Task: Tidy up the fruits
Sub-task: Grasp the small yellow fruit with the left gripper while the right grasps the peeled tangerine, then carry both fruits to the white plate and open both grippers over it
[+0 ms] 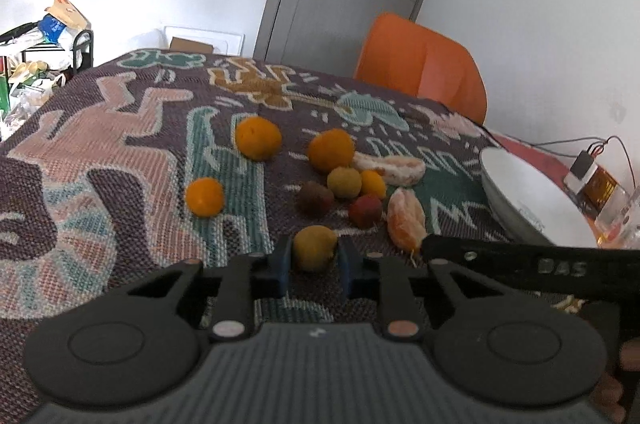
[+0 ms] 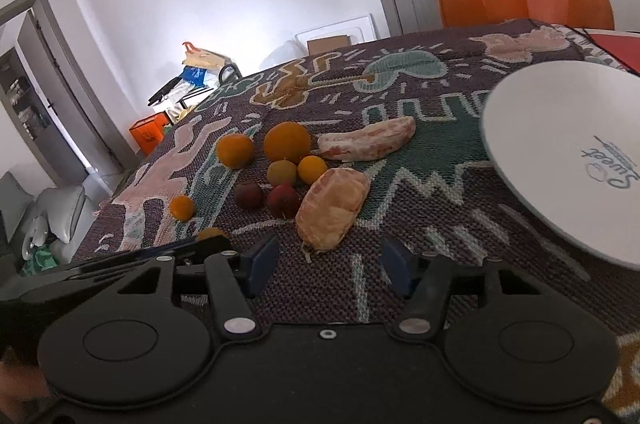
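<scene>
Yellow fruit (image 1: pixel 314 248) pinched in left gripper (image 1: pixel 314 266) fingers; right gripper (image 2: pixel 328 264) half-open, empty, near two peeled segments (image 2: pixel 334 208).

Coarse woven tablecloth (image 1: pixel 120 152); glossy plate (image 2: pixel 560 144)

On the patterned cloth lie four round orange fruits (image 1: pixel 258 143), two peeled citrus pieces (image 1: pixel 406 220), two yellowish small fruits (image 1: pixel 344 182), one dark brownish fruit (image 1: pixel 315 199) and one red fruit (image 1: pixel 365 211). There is one white plate (image 2: pixel 560 160), and one orange chair (image 1: pixel 420 64) stands behind.
</scene>
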### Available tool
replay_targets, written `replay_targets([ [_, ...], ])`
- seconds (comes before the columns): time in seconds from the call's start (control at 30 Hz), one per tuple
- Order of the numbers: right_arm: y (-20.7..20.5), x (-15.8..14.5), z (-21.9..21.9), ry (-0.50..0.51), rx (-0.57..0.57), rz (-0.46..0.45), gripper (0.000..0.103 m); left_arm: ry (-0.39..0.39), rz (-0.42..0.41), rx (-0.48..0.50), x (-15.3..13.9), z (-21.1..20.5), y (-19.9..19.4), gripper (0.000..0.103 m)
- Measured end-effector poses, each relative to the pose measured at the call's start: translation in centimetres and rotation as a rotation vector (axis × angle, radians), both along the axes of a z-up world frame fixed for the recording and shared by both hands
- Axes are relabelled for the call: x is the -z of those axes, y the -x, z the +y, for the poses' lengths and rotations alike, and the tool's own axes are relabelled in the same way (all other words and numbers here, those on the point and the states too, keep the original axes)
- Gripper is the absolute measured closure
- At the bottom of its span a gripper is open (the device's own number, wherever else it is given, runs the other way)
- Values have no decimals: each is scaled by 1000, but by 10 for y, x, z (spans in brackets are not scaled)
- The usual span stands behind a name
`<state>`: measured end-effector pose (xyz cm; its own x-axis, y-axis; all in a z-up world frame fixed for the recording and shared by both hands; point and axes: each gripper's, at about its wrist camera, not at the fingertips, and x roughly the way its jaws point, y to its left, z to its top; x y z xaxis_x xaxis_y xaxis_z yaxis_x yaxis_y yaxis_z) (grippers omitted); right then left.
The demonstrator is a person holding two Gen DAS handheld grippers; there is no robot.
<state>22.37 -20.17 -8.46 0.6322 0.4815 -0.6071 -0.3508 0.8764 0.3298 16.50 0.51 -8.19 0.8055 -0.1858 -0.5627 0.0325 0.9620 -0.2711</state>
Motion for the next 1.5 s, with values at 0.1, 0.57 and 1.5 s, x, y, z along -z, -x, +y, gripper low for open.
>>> replay_targets([
  [0.1,-8,2,6,5,-4,6,44,5,-5,0,-5,4,2,80],
  [0.57,-33,4,19,66,-17,-13,63,10,-27,-69,-15,32,15,80],
  [1.5,-24,-10,-1,6,49,-77,72,4,-85,-65,-39,28,32,80],
])
